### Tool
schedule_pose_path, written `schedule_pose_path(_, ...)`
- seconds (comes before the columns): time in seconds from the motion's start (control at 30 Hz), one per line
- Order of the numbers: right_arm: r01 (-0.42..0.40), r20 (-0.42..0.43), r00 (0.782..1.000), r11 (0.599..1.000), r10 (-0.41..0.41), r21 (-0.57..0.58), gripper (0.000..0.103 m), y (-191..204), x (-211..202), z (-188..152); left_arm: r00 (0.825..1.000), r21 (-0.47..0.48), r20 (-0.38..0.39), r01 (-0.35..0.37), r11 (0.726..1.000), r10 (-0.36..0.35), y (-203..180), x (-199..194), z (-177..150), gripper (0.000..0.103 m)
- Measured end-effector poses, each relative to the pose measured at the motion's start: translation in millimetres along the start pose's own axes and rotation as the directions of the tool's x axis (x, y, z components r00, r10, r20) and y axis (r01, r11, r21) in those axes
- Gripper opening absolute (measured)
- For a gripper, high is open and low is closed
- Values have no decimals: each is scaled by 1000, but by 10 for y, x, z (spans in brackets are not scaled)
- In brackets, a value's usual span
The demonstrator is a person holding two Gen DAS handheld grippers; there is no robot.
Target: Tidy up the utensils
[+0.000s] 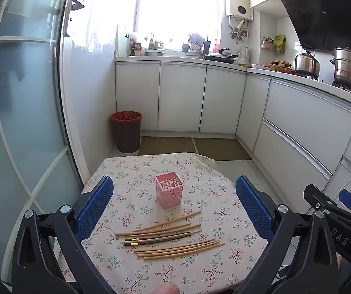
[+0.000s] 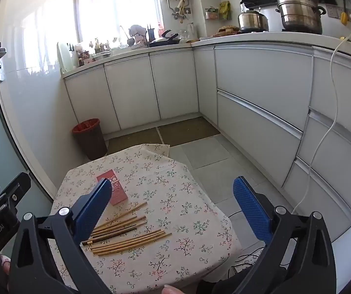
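Note:
A pink perforated holder (image 1: 169, 188) stands upright on a small table with a floral cloth (image 1: 136, 169). In front of it lie several loose chopsticks (image 1: 165, 230): light wooden ones and a dark pair with gold bands (image 1: 155, 238). My left gripper (image 1: 174, 205) hovers above them, open, with nothing between its blue pads. In the right wrist view the holder (image 2: 119, 192) is partly hidden behind the left blue finger. The chopsticks (image 2: 126, 235) lie below and left of my right gripper (image 2: 173, 208), which is open and empty. The right gripper's body (image 1: 334, 210) shows at the left view's right edge.
A brown bin with a red liner (image 1: 126, 134) stands on the floor past the table's far left corner. White cabinets (image 1: 182, 98) line the back and right walls, with pots (image 1: 347, 71) on the counter. A frosted glass door (image 1: 23, 98) is at left. A white cable (image 2: 322, 134) hangs at right.

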State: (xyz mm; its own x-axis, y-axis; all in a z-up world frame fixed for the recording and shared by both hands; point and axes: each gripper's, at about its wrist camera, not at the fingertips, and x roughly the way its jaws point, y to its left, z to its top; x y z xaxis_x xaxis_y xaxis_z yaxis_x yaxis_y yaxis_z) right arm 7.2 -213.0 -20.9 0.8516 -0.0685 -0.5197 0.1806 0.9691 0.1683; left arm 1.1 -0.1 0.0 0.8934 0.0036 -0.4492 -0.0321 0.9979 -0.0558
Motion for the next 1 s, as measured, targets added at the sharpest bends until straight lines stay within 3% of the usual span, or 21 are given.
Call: schedule_pose_path(1.0,9,-22,1000,1000,-9,4,96,-2,20,-24,1000,8,9,-9,1000,9,37,-26,-47,96)
